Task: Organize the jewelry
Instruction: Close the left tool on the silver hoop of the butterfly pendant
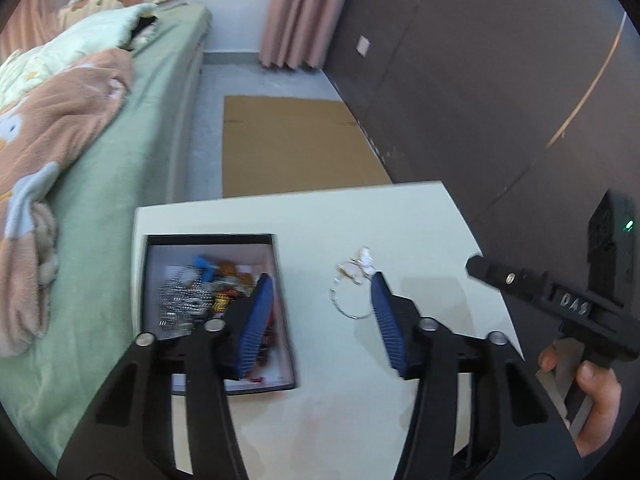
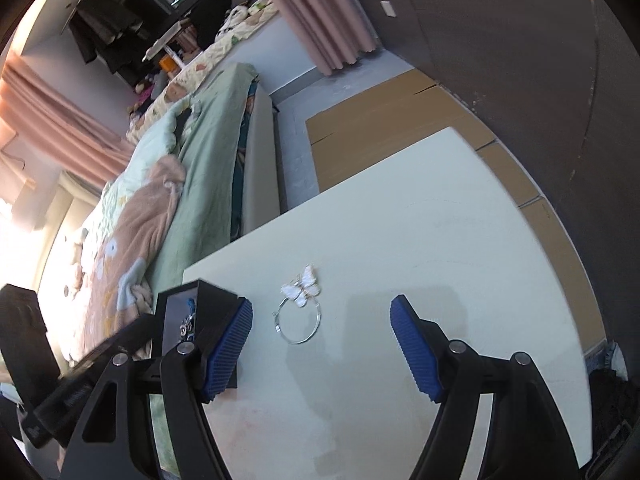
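Box (image 1: 276,280) on desk (image 1: 400,220) already holds most jewelry, approx. all but one pc: butterfly bangle (image 2: 299,308) lies outside, just beside it. Left tongs (image 1: 320,312) & right tongs (image 2: 322,340) both spread, empty, so bangle's pickup is not yet done.

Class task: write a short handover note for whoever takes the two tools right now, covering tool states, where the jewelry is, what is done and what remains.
Left tool: open, empty, above the white table.
Right tool: open, empty, facing the bangle.
Thin silver wire bangle with a white butterfly charm: loose on the table, untouched, right of the box.
Black open-top box with a pale lining: at the table's left edge, already holding mixed jewelry pieces, blurred.
Done: those pieces are in the box.
Left: probably grip the bangle and put it in the box.
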The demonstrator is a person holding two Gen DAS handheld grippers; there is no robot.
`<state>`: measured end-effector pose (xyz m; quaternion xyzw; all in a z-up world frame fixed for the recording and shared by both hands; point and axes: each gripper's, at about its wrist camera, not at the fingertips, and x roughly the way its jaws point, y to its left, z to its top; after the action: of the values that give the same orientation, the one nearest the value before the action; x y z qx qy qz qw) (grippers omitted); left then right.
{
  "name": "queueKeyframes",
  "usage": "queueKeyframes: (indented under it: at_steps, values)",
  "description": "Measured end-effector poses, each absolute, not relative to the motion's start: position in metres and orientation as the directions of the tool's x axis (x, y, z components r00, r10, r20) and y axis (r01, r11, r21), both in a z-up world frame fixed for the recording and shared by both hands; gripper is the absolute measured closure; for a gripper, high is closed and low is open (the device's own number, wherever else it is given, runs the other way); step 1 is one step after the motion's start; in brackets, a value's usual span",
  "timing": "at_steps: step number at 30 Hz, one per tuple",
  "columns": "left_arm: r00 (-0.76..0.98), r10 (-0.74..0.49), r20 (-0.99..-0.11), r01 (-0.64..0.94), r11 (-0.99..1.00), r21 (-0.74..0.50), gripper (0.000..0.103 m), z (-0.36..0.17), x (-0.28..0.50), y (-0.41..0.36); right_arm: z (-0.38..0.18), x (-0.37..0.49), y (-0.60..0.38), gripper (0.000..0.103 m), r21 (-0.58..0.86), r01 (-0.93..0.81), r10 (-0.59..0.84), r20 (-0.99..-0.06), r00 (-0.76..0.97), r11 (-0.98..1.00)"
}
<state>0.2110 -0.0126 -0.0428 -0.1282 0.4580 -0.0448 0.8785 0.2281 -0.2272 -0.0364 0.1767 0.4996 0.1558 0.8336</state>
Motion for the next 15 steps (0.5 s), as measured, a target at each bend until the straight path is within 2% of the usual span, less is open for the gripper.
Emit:
queueKeyframes:
  at_steps: [6, 12, 15]
  values:
    - [0.509, -0.174, -0.843, -0.055, 0.971, -0.234, 0.07, -0.058, 0.235, -0.042, -0.036, 0.235, -0.245, 0.032, 0.435, -0.052, 0.409, -0.793, 0.452, 0.899]
    - [0.438, -0.115, -0.891, -0.067, 0.985, -0.159, 0.073, -0.083, 0.254, -0.064, -0.039, 0.241, -0.261, 0.032, 0.422, -0.026, 0.39, -0.809, 0.44, 0.906]
    - [0.407, -0.08, -0.91, -0.074, 0.99, -0.12, 0.079, -0.096, 0.262, -0.071, -0.039, 0.242, -0.268, 0.032, 0.433, -0.019, 0.396, -0.804, 0.443, 0.901]
